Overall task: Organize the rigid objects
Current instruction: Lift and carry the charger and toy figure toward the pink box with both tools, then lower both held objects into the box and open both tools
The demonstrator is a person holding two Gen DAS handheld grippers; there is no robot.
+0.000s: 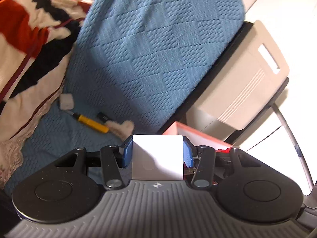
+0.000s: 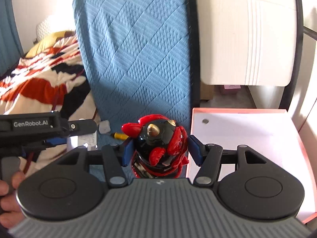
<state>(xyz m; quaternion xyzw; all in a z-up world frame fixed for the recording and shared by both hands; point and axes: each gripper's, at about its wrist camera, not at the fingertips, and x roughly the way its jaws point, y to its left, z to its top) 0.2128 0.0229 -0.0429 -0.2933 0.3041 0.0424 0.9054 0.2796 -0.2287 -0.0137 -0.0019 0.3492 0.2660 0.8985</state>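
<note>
left gripper point(image 1: 158, 154): blue fingers point(image 1: 126, 154) part-open, both pressing the sides of a white box point(image 1: 158, 156)
right gripper point(image 2: 161, 148): fingers part-open around a red-and-black horned figurine point(image 2: 158, 148); left pad touches, right pad looks slightly off it
beyond left fingers: yellow marker point(image 1: 91, 123) on the blue bedcover point(image 1: 150, 55)
right of right fingers: pink-rimmed box point(image 2: 247, 138)

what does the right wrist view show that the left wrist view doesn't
Only the right wrist view: the right tongs holding a red and black horned figurine, the left tongs' body from the side, a hand, and the pink-rimmed box's white inside.

Only the left wrist view: the left tongs clamped on a white box.

Both: blue quilted cover, yellow pen, patterned blanket.
</note>
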